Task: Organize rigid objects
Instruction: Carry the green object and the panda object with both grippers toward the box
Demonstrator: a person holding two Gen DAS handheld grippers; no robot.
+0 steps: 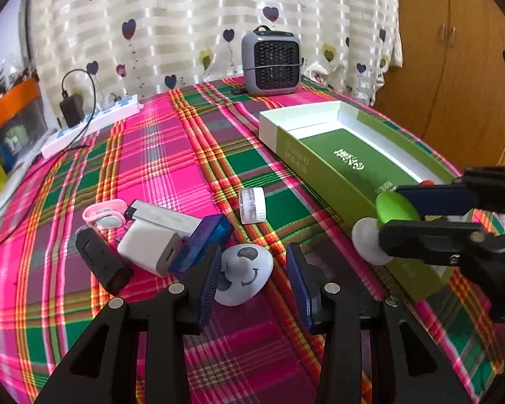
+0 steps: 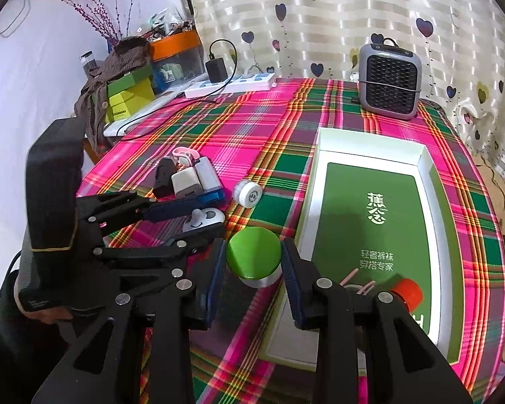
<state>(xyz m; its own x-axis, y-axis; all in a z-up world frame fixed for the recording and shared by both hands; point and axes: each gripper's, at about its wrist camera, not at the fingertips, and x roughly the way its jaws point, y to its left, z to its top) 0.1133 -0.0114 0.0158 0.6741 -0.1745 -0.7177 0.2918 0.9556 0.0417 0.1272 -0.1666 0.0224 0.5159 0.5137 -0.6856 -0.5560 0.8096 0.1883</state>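
Blue-padded jaws of the left gripper (image 1: pixel 256 279) are spread wide around the white smiley piece (image 1: pixel 244 271) — nothing gripped. A green-lidded jar (image 2: pixel 254 257) is clamped by the right gripper (image 2: pixel 254 279) beside the open box (image 2: pixel 427 168) — judged its destination.

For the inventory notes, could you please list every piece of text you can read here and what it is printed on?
"蕉念": white logo on the green box insert.
"轻奢裤袜" and "穿搭专家": two white lines lower on that insert.
Yellow-green carton beside the table: small print, too blurred to read.
Green box's outer side: pale characters, unreadable.
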